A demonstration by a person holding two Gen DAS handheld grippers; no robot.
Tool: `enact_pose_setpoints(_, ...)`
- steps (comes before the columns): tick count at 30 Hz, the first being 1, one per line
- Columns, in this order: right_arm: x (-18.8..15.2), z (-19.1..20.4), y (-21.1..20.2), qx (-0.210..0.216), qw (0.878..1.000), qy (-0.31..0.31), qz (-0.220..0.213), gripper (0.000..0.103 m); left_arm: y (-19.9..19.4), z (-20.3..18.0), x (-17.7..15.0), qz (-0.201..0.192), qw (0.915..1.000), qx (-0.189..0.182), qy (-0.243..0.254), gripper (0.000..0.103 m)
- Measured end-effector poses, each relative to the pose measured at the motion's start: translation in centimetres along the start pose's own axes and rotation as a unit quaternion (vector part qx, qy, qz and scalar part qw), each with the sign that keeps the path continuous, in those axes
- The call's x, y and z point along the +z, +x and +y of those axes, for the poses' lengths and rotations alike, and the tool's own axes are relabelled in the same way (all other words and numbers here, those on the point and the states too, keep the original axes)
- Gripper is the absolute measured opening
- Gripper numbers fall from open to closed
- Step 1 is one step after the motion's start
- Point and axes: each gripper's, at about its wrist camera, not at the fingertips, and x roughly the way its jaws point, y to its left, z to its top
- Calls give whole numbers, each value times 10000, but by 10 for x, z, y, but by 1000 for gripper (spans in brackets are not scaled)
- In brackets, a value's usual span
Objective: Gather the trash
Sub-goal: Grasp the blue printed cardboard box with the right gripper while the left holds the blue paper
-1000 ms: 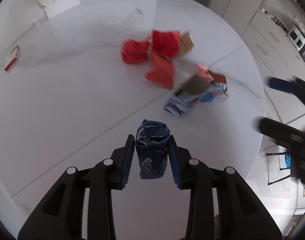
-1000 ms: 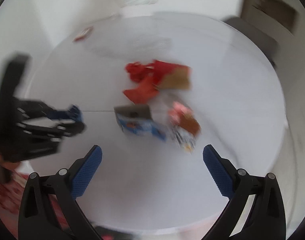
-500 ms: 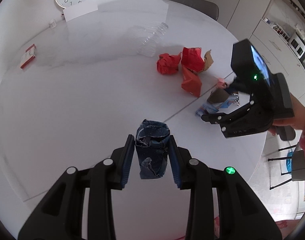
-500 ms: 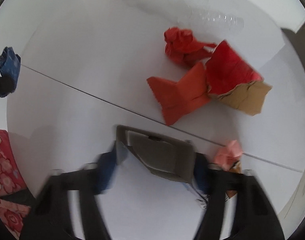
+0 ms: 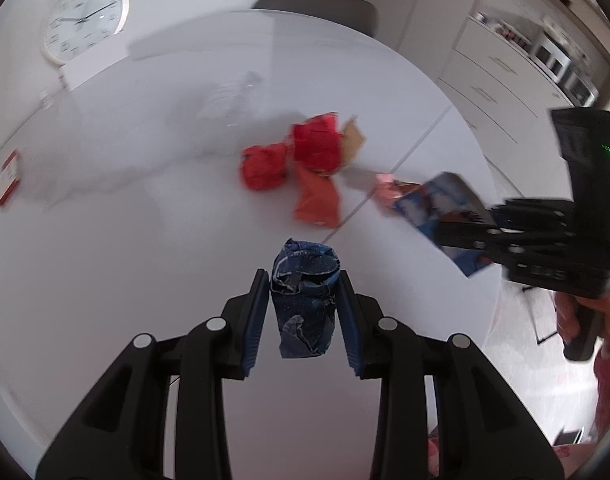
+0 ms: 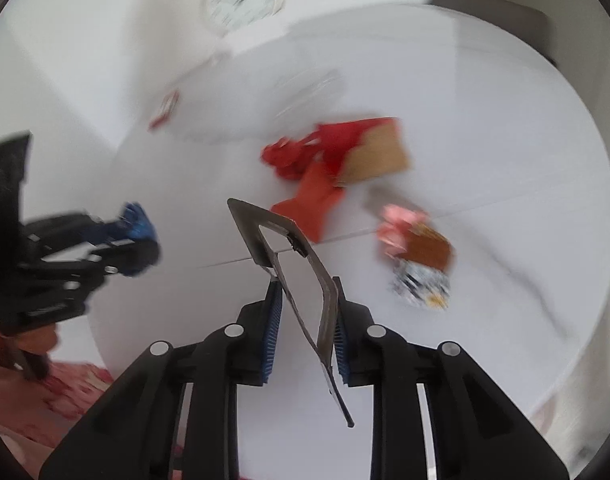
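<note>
My left gripper point(image 5: 304, 280) is shut on a crumpled dark blue wrapper point(image 5: 305, 308) and holds it above the white round table point(image 5: 105, 240). My right gripper point(image 6: 305, 292) is shut on a flattened grey-and-blue carton point(image 6: 289, 256), lifted off the table; the carton also shows in the left wrist view point(image 5: 445, 208). Red crumpled paper and torn red cardboard point(image 5: 301, 160) lie mid-table, also in the right wrist view point(image 6: 325, 160). A pink and brown wrapper point(image 6: 417, 240) lies to their right.
A clear plastic bottle point(image 5: 229, 96) lies at the back of the table. A small red-and-white box point(image 5: 7, 178) sits at the far left. A wall clock point(image 5: 85, 18) stands behind. A grey chair point(image 5: 317, 8) is at the far side. Cabinets point(image 5: 505, 80) are at right.
My right gripper has closed on the flattened carton and lifted it off the table. My left gripper still holds the blue wrapper and has shifted slightly.
</note>
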Motion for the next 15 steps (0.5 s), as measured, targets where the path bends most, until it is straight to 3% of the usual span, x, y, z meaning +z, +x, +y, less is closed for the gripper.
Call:
enact_pose_setpoints(2, -15, -24, -28, 8, 9983, 506, -286, 24, 1, -15, 7, -3, 9999, -25, 171, 34)
enact_pose_setpoints(5, -51, -75, -72, -378, 9905, 1190, -584, 24, 5, -46, 15, 45, 9991, -121, 395, 34)
enact_pose_setpoints(7, -80, -105, -87, -753, 9841, 1511, -558, 24, 10, -72, 18, 82, 9982, -257, 539, 34)
enact_pose_setpoints(11, -139, -184, -79, -1399, 9657, 2186, -48, 24, 29, -137, 22, 237, 9946, -514, 869, 34)
enact_pose_setpoints(15, -188, -262, -28, -1562, 9486, 2675, 652, 24, 52, -205, 24, 415, 9895, -806, 1125, 34)
